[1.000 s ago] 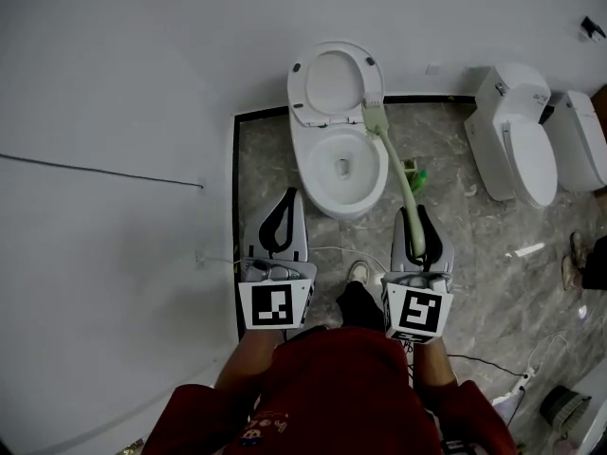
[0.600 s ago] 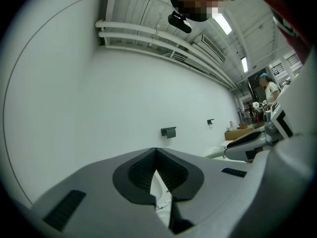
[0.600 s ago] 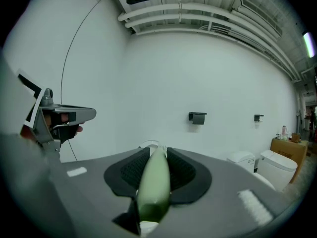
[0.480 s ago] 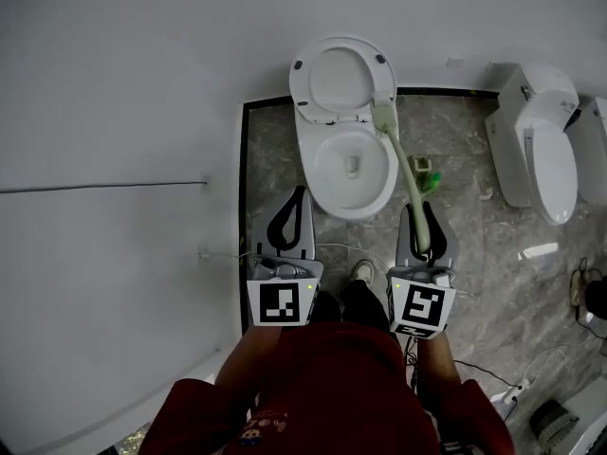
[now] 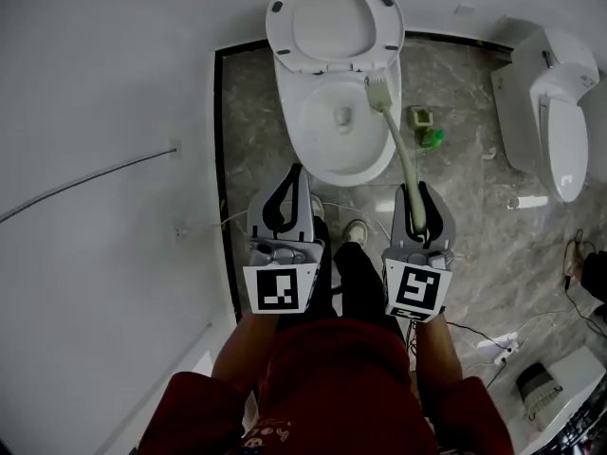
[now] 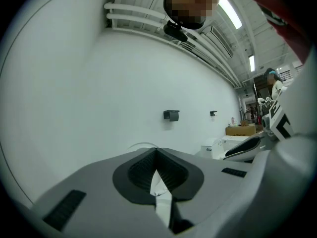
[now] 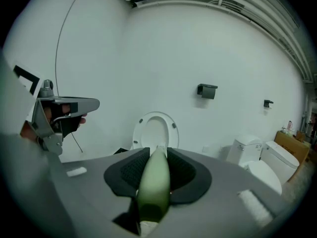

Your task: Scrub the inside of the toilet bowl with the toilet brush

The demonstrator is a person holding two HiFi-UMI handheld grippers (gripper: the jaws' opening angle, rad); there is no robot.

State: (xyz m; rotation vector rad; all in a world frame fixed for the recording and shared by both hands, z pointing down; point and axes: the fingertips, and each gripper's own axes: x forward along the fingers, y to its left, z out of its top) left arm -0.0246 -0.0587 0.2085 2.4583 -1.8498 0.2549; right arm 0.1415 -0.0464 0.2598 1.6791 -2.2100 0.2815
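The white toilet (image 5: 296, 131) stands straight ahead with its lid (image 5: 334, 22) raised and the bowl open. My right gripper (image 5: 414, 192) is shut on the pale green handle (image 5: 402, 154) of the toilet brush. The handle slants up and to the left, so the bristle head (image 5: 377, 93) hangs over the bowl's right rim. In the right gripper view the handle (image 7: 153, 182) lies between the dark pads and points at the raised lid (image 7: 155, 130). My left gripper (image 5: 292, 174) is shut on nothing, just in front of the bowl; its jaws (image 6: 156, 152) face a bare white wall.
A green brush holder (image 5: 429, 133) sits on the grey marble floor right of the toilet. A second white toilet (image 5: 555, 112) stands at the far right. A thin cable (image 5: 85, 183) runs across the white surface at left. The person's shoes (image 5: 356, 230) are near the toilet's base.
The person has stepped closer to the toilet. The brush head has moved from the seat hinge area down to the bowl's right rim. Both grippers stay shut.
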